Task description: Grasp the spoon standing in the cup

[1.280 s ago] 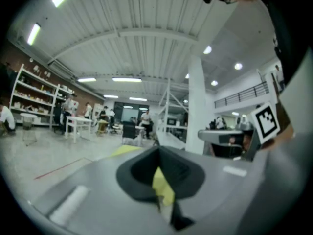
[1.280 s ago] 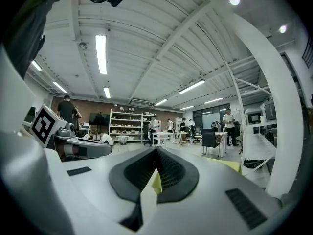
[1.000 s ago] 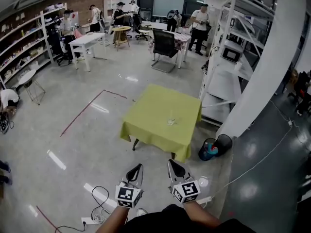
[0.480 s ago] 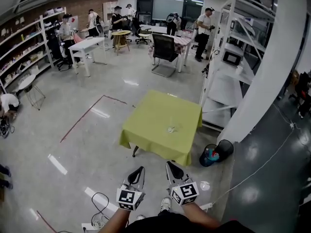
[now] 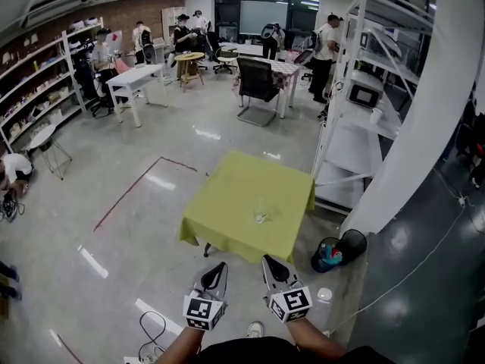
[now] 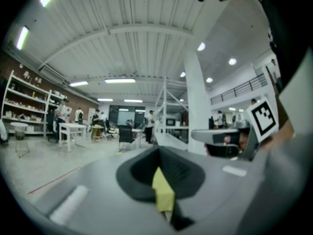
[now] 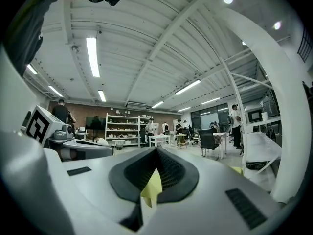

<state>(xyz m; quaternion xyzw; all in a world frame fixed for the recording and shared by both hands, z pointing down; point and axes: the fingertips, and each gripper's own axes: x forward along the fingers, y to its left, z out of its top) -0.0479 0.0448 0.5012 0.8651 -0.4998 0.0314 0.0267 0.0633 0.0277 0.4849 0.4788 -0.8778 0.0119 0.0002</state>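
Observation:
A small clear cup (image 5: 261, 218) with the spoon in it stands on the table under a yellow-green cloth (image 5: 227, 230); it is too small to make out detail. Both grippers are held low in front of the person, well short of the table. My left gripper (image 5: 217, 268) is shut and empty. My right gripper (image 5: 271, 262) beside it is shut and empty too. In the left gripper view the left gripper (image 6: 159, 151) points at a sliver of yellow cloth (image 6: 164, 192). The right gripper (image 7: 156, 152) in its own view likewise shows only cloth (image 7: 151, 190); the cup is hidden in both.
Two bins (image 5: 337, 249) stand on the floor at the table's right corner. A white shelving rack (image 5: 356, 127) and a thick white pillar (image 5: 424, 112) close off the right side. A cable and power strip (image 5: 151, 340) lie at lower left. People, tables and an office chair (image 5: 256, 82) are far back.
The person has walked a little nearer to the table, which now sits lower in view. Both grippers stay shut and side by side.

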